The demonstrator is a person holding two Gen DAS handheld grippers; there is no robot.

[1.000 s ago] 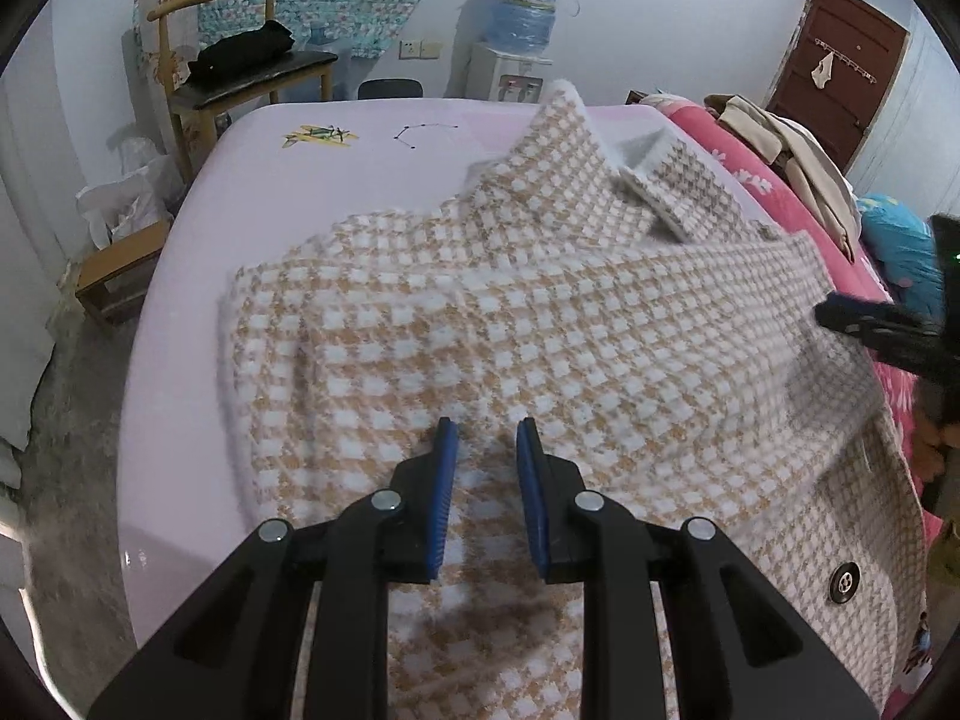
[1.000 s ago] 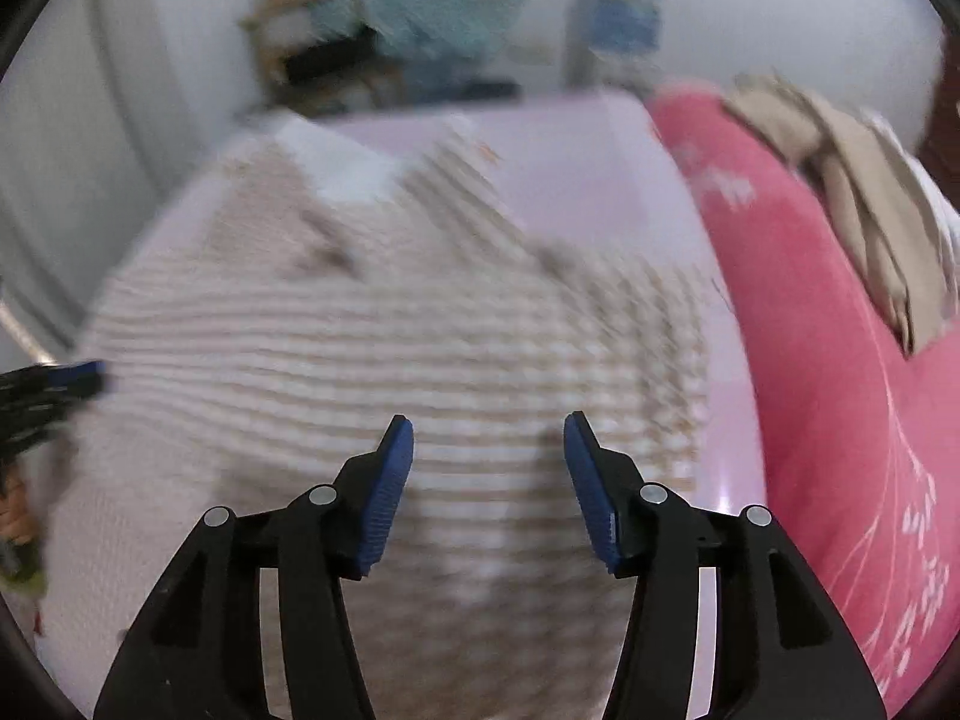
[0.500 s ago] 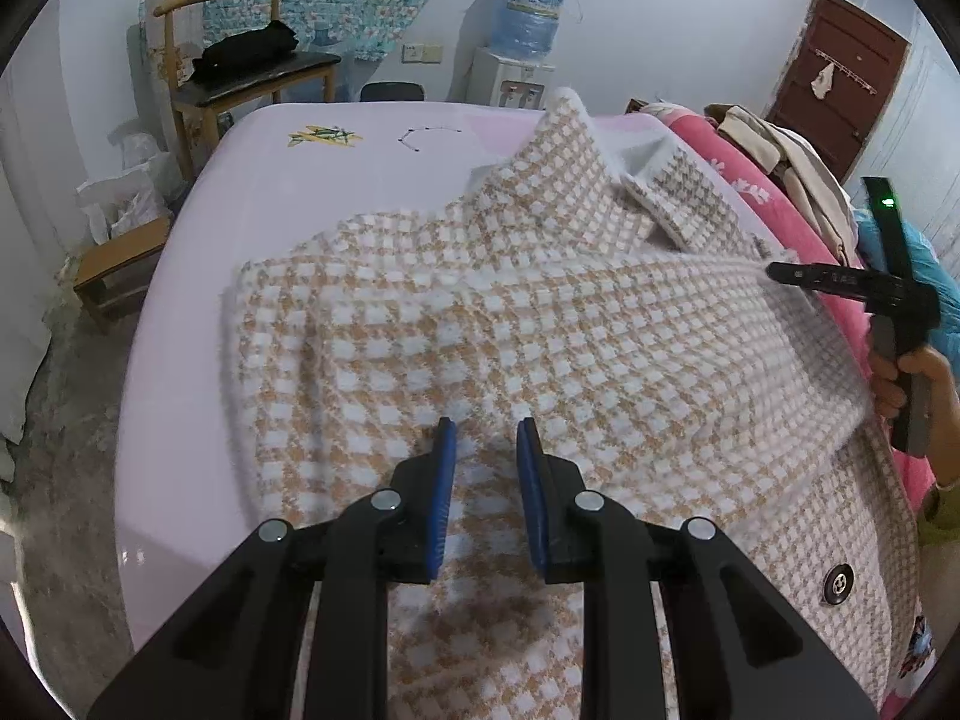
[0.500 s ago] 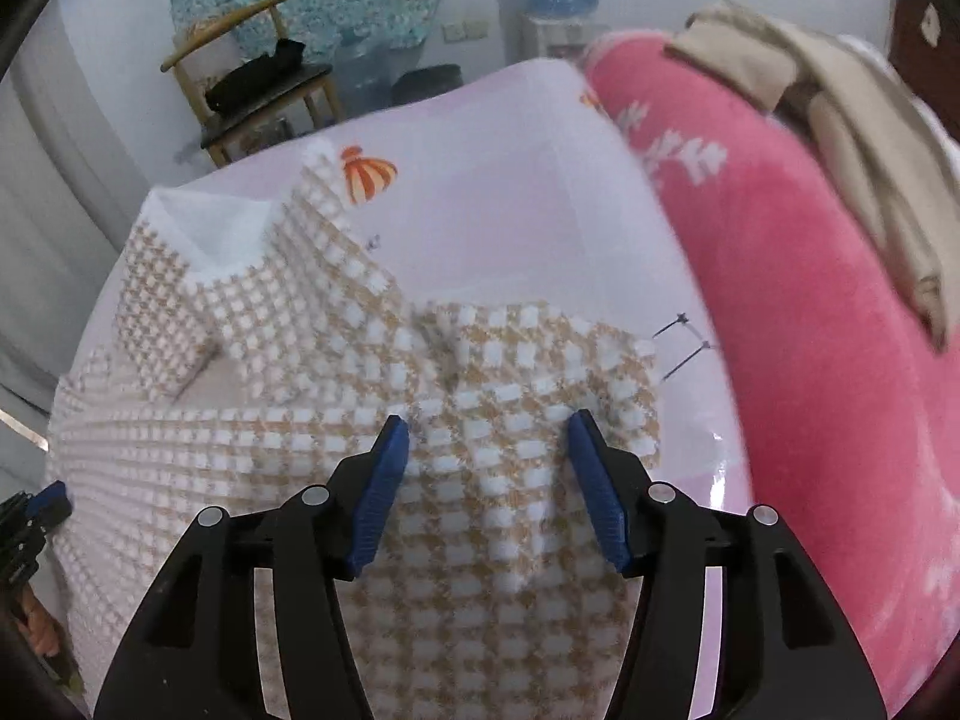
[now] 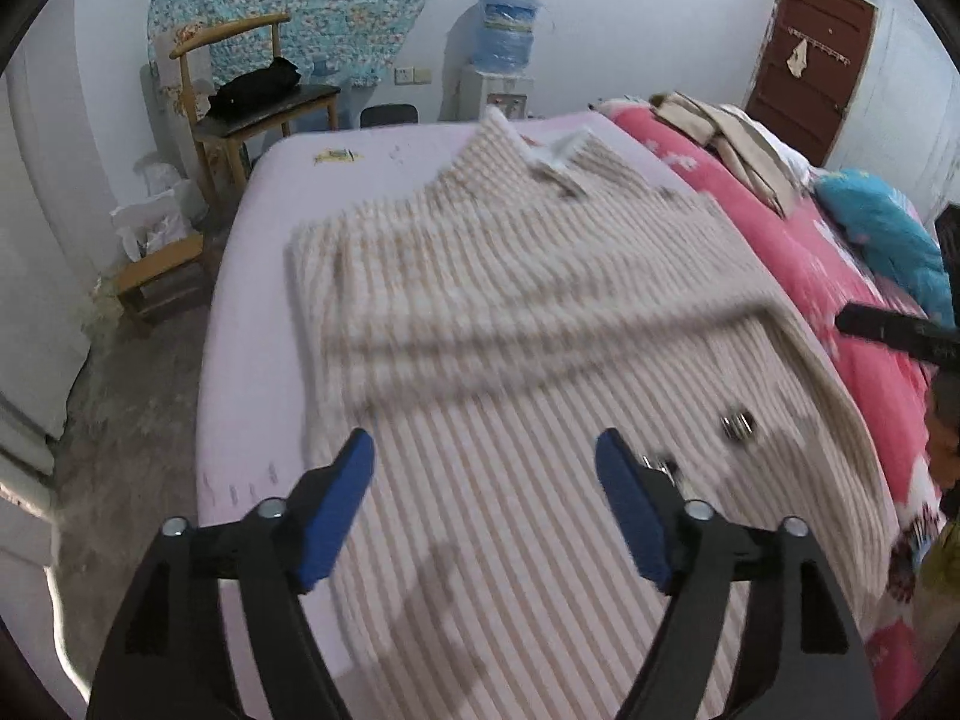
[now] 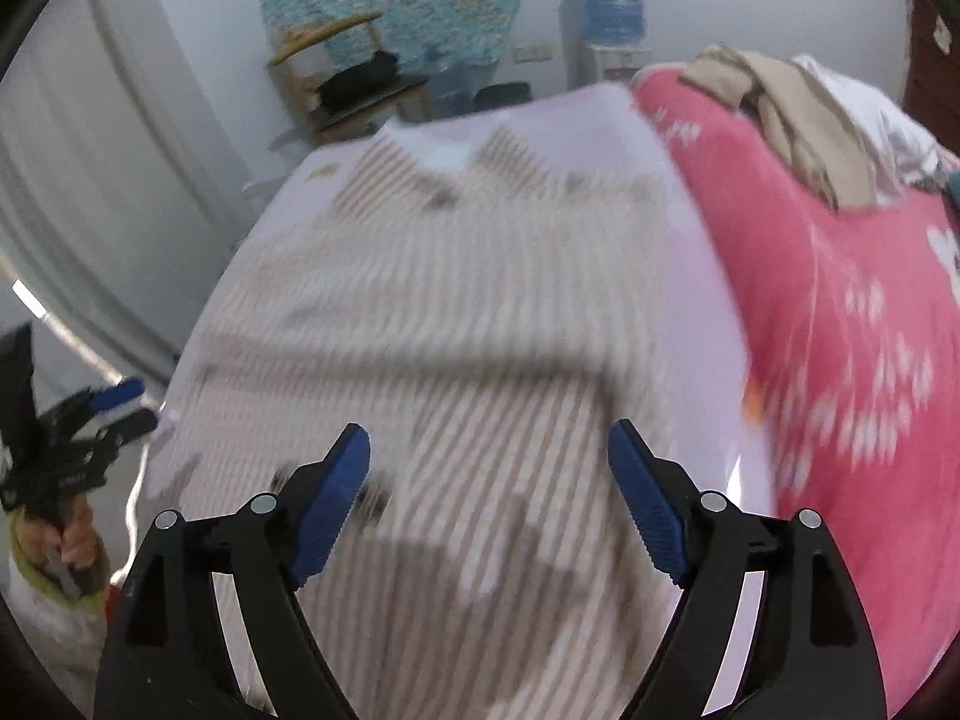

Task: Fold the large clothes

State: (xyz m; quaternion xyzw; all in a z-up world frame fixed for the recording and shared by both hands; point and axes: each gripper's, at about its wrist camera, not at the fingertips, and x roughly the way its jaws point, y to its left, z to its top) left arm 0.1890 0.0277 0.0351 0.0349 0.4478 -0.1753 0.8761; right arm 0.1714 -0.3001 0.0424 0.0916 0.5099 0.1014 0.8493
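A large beige-and-white houndstooth coat (image 5: 510,312) lies spread on the pale pink bed (image 5: 336,180), collar at the far end, a sleeve folded across its body; it also shows, blurred, in the right wrist view (image 6: 468,312). My left gripper (image 5: 483,498) is open and empty above the coat's near hem. My right gripper (image 6: 489,492) is open and empty above the coat's lower part. The right gripper also shows at the right edge of the left wrist view (image 5: 894,333). The left gripper shows at the left edge of the right wrist view (image 6: 90,420).
A pink floral blanket (image 6: 840,300) with beige clothes (image 6: 798,114) and a blue pillow (image 5: 882,228) lies along the bed's right side. A wooden chair (image 5: 252,96), a low stool (image 5: 159,276) and a water dispenser (image 5: 501,60) stand beyond the bed.
My left gripper has opened wide and pulled back from the coat. My right gripper has pulled back toward the near hem. Both views are now motion-blurred.
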